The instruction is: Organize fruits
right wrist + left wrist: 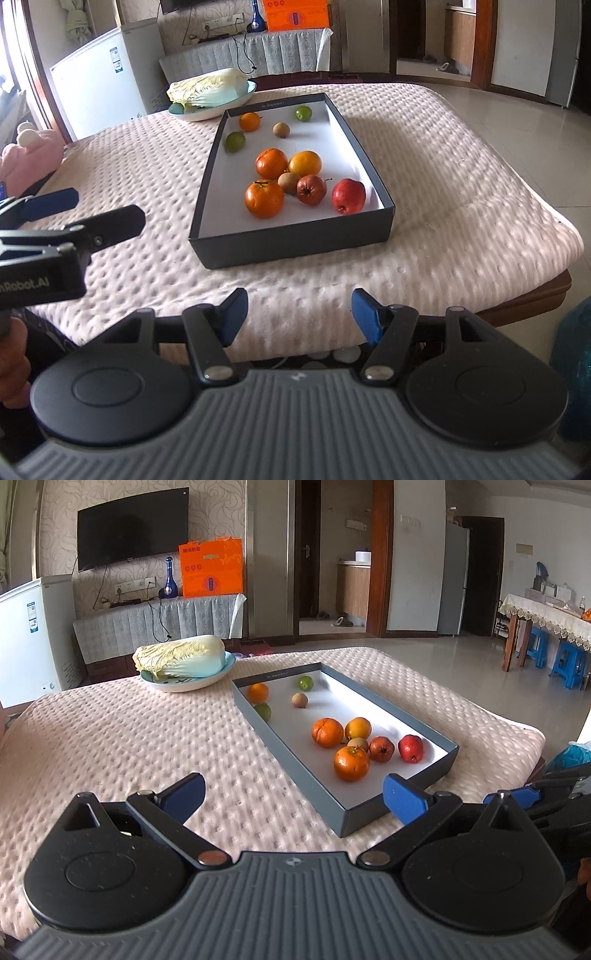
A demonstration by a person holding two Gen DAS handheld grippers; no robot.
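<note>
Soft daylight is filling both views, bright and even. Fruits are casting short shadows on the white floor of the box (pixel 236 206). Glare is washing over the floor tiles (pixel 436 653). Fisheye distortion is bending straight edges near the borders; focus is holding sharp.

My left gripper (pixel 295 799) and right gripper (pixel 300 314) look alike: ribbed grey housing, two round black discs, black linkage arms with silver rivets, blue finger pads (pixel 404 797). White lettering ending "Robot.AI" marks the left gripper's black side.
</note>
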